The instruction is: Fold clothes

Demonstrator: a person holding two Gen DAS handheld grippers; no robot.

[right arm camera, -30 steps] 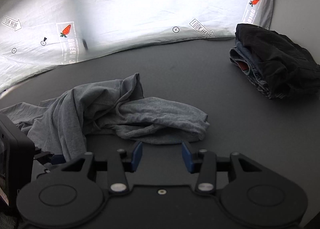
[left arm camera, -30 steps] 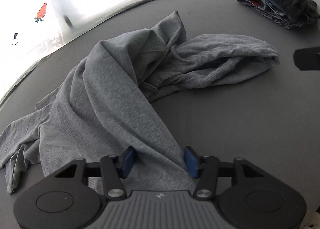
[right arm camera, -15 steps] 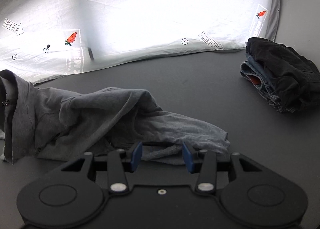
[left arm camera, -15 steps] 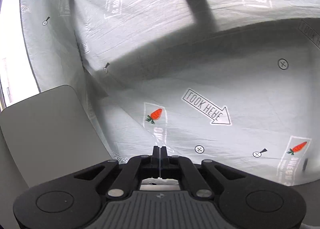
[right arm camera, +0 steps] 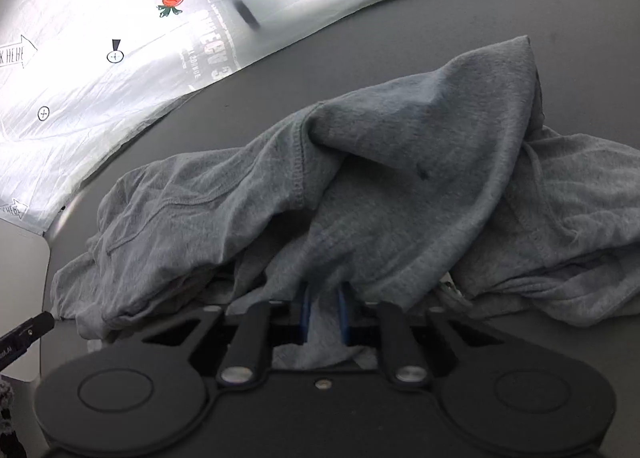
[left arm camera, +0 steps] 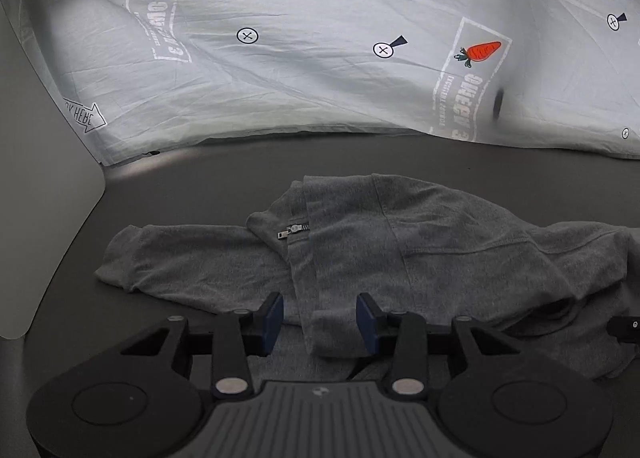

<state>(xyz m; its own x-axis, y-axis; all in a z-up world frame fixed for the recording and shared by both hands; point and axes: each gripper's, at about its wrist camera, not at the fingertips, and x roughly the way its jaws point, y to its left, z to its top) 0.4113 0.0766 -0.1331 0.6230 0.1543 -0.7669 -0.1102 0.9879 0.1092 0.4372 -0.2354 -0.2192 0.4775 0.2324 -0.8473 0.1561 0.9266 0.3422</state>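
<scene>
A grey zip hoodie lies crumpled on the dark grey table. Its zipper pull shows near the middle of the left wrist view. My left gripper is open, low over the hoodie's near edge, with a fold of cloth lying between the fingers. In the right wrist view the hoodie rises in a bunched heap. My right gripper is shut on a fold of the hoodie, and the cloth drapes over the fingertips.
A white printed sheet with carrots and arrows hangs behind the table and also shows in the right wrist view. The table's rounded left edge is close. The tip of the other gripper shows at the left.
My left gripper, shut and raised half a second ago, is now open and low over the hoodie. My right gripper moved in and shut on a fold of the hoodie.
</scene>
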